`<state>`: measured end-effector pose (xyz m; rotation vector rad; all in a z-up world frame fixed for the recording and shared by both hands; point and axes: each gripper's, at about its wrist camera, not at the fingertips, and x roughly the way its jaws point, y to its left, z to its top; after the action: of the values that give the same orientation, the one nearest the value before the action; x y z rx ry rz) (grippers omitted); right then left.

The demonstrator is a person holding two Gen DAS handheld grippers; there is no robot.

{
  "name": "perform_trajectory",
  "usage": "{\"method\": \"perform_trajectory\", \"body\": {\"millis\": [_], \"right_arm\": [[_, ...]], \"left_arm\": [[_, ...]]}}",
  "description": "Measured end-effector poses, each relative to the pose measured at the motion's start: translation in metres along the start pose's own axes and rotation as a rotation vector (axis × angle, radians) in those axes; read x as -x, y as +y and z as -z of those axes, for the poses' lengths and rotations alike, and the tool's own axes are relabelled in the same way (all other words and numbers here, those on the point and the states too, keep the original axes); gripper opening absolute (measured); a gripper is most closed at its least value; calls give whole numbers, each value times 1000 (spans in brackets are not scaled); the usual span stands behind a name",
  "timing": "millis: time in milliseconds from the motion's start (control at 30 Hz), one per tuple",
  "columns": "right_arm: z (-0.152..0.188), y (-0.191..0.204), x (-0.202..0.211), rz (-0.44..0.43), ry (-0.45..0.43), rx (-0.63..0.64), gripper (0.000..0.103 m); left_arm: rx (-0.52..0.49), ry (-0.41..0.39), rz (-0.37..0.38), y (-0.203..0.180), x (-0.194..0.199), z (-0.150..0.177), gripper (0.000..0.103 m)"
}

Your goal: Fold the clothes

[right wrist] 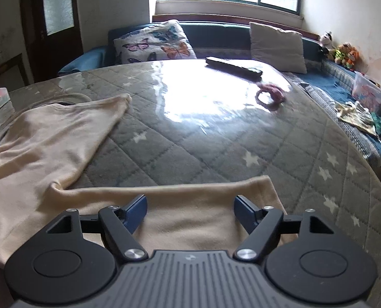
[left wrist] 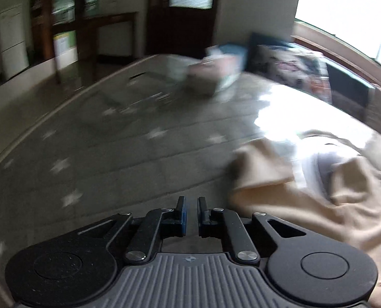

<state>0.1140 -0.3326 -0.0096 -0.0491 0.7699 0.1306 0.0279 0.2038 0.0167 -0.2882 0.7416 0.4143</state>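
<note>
The cream garment (right wrist: 49, 148) lies on the worktop (right wrist: 216, 141), its hem directly beneath the wide-spread right gripper (right wrist: 190, 208). Lower onto a single hem layer before closing. The left gripper (left wrist: 191, 209), nearly closed and empty, has the garment to its right.

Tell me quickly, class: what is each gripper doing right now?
Left gripper: nearly shut, a narrow gap, holding nothing, beside the cream garment.
Right gripper: open wide, empty, over the cream garment.

Both wrist cams low over table (right wrist: 216, 138), sharing shirt (right wrist: 44, 138).
</note>
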Motion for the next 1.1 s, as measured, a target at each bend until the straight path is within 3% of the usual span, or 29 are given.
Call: {"method": "perform_trajectory", "body": {"millis": [167,300,467,700,967,1100], "right_arm": [[-21,13,-3,-56,-14,21,72],[-40,28,-12,-123,-18,39,71],[-58,49,-28,-188,-25,79,70],[-76,74,-48,-260,-23,118,70],[-83,93,-68,-305,-6,156,70],[-83,96,-75,-310,2,157,70]], "left_arm": [[-107,0,179,-68,-3,-11,28],[-206,18,279,-126,-13,-16,41],[-321,28,351,-178,-40,-28,52],[-426,42,370,-218,-86,-37,54],[-471,51,398,-227,-118,-41,50],[-482,46,449,-227,-117,-44,13]]}}
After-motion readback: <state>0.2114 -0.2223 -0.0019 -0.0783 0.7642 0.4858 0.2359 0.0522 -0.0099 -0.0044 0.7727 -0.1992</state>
